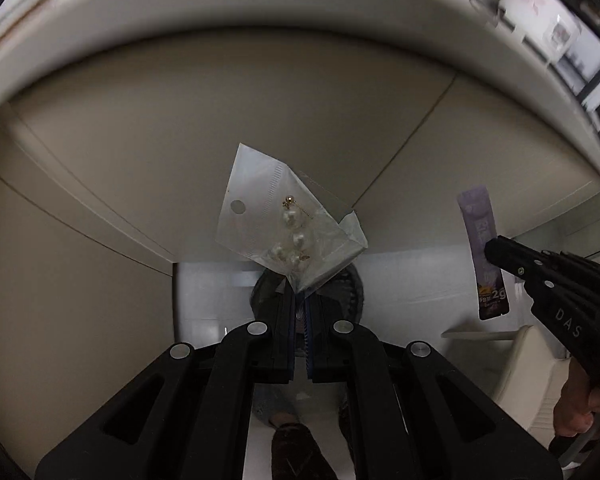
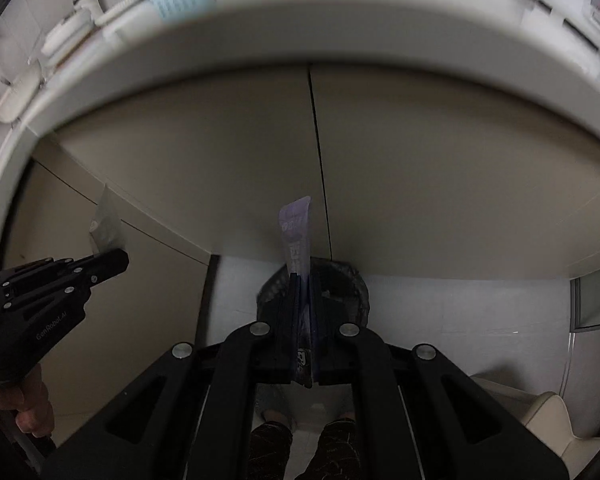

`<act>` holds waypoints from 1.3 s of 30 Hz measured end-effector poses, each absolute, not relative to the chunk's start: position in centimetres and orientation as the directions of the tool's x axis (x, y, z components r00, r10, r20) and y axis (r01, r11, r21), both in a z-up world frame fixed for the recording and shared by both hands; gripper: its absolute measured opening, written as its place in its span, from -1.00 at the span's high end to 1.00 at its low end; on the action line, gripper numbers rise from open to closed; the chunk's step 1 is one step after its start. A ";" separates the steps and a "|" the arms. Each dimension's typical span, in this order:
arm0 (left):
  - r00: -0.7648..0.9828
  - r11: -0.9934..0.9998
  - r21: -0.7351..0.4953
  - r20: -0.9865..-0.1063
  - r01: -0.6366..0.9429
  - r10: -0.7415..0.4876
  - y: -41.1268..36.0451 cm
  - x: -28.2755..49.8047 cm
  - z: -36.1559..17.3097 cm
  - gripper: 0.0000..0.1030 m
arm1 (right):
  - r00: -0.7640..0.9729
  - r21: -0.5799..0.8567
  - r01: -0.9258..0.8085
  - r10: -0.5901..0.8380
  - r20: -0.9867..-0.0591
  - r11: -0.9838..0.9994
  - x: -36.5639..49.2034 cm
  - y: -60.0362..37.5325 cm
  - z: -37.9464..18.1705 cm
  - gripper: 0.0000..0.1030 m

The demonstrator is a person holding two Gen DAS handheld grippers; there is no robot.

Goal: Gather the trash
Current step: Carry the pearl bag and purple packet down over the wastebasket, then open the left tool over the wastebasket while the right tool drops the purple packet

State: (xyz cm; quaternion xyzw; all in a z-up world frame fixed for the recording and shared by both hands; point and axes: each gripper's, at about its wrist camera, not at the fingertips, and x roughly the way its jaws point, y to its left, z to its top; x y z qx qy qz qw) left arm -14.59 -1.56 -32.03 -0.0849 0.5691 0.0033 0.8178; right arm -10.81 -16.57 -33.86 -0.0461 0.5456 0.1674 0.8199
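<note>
Two grippers, and you're carrying trash in both. Your left gripper (image 1: 301,300) is pinching the bottom corner of a clear plastic bag (image 1: 272,216) with pearl earrings (image 1: 290,236) inside. Your right gripper (image 2: 301,280) is clamping a purple sachet (image 2: 297,236) that's standing upright. Just beyond both, a dark wastebasket (image 2: 352,292) is sitting on the white floor (image 2: 460,308), below the beige cabinet doors (image 2: 420,168).

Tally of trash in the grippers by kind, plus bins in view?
Clear plastic bag with pearl earrings, in left gripper: 1
Purple sachet, in right gripper: 1
Dark bin on the floor below: 1
Total: 3
</note>
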 end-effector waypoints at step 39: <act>0.278 0.987 -0.130 -0.955 -0.091 -0.100 -5.6 -12.0 -62.5 -0.85 | 0.232 0.173 -0.338 0.260 -0.937 0.925 -7.3 -18.5 -62.2 0.92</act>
